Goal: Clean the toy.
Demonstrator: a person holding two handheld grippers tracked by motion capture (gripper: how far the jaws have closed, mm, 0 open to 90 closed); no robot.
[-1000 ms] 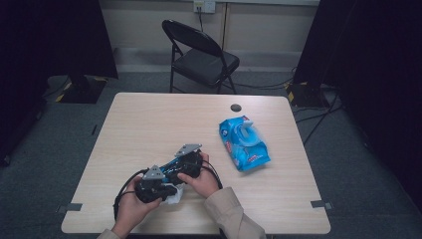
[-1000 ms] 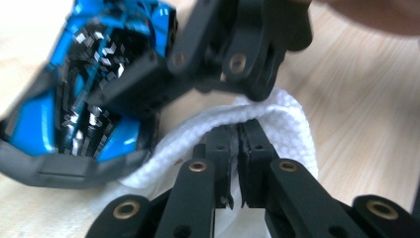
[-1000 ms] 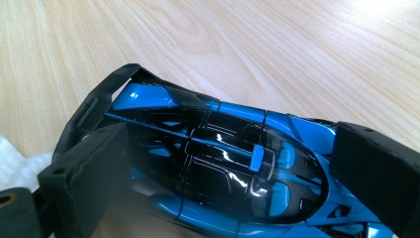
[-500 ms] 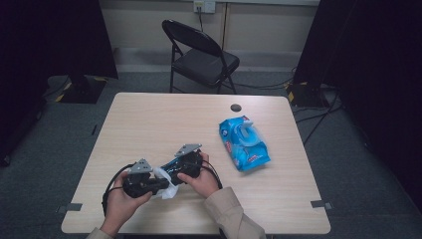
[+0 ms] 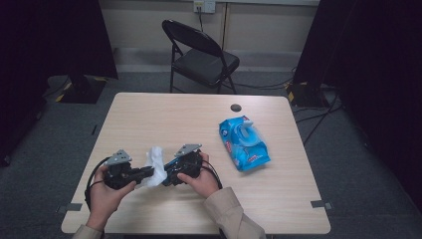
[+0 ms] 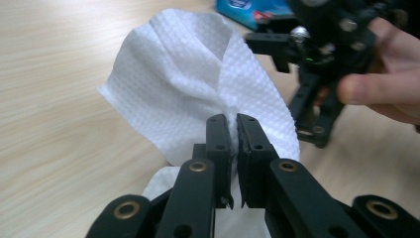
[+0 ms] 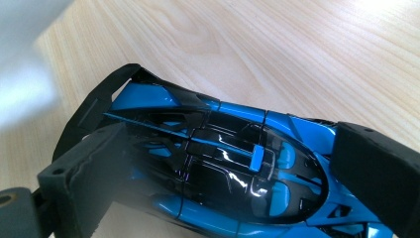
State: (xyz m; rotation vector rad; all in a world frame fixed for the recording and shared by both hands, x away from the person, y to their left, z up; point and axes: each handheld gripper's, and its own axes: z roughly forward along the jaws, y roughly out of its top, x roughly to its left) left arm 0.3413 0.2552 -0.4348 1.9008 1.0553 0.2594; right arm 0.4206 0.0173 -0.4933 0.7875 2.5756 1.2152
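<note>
My left tool (image 6: 233, 119) is clenched on a white embossed paper wipe (image 6: 198, 84), pinched at its gathered middle; it is soft, light and tears easily, so I'd grip bunched folds. My right tool (image 5: 171, 175) clamps a glossy blue-and-black toy car (image 7: 213, 168) across its sides: hard, slick, probably fragile at the wing. Both hang above the pale wooden desk (image 5: 164, 119), near its front edge, with open room toward the blue wipes pack (image 5: 244, 143).

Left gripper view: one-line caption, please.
Left gripper pinches a white wipe above the wooden table.
</note>
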